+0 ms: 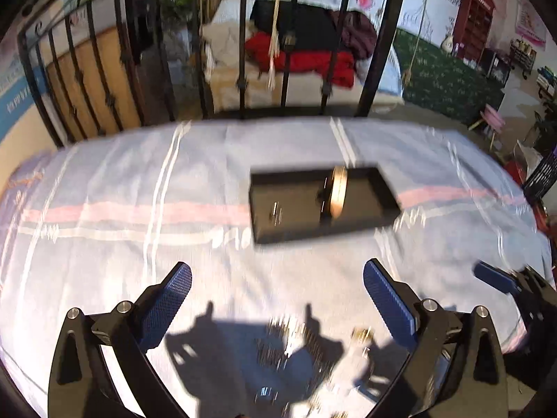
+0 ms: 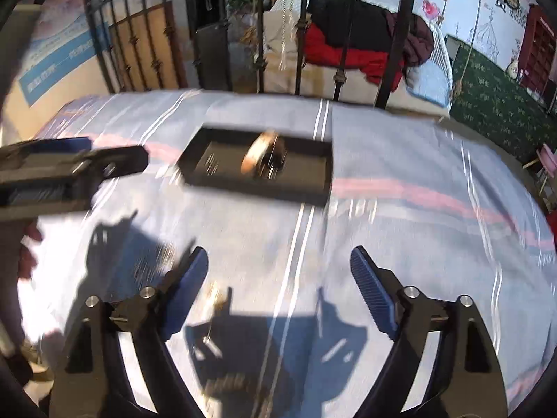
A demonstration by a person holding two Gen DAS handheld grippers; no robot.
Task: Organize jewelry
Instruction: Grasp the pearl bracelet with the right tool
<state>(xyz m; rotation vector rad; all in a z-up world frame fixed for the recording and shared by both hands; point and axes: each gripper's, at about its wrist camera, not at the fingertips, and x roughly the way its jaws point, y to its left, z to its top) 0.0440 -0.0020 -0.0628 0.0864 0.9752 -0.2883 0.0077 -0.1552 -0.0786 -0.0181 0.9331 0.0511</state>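
Left wrist view shows my left gripper [image 1: 277, 280] spread wide with nothing between its blue pads, hanging over the striped bedsheet [image 1: 139, 181]. A black tray [image 1: 369, 216] lies on the sheet toward its far edge, near the iron bed rail [image 1: 243, 69], with a tan bangle [image 1: 338, 191] standing on edge inside and small blurred pieces beside it. Loose jewelry [image 1: 362, 335] glints on the sheet at the near edge, too smeared to name. My right gripper [image 2: 279, 268] is also wide and empty, well short of the tray.
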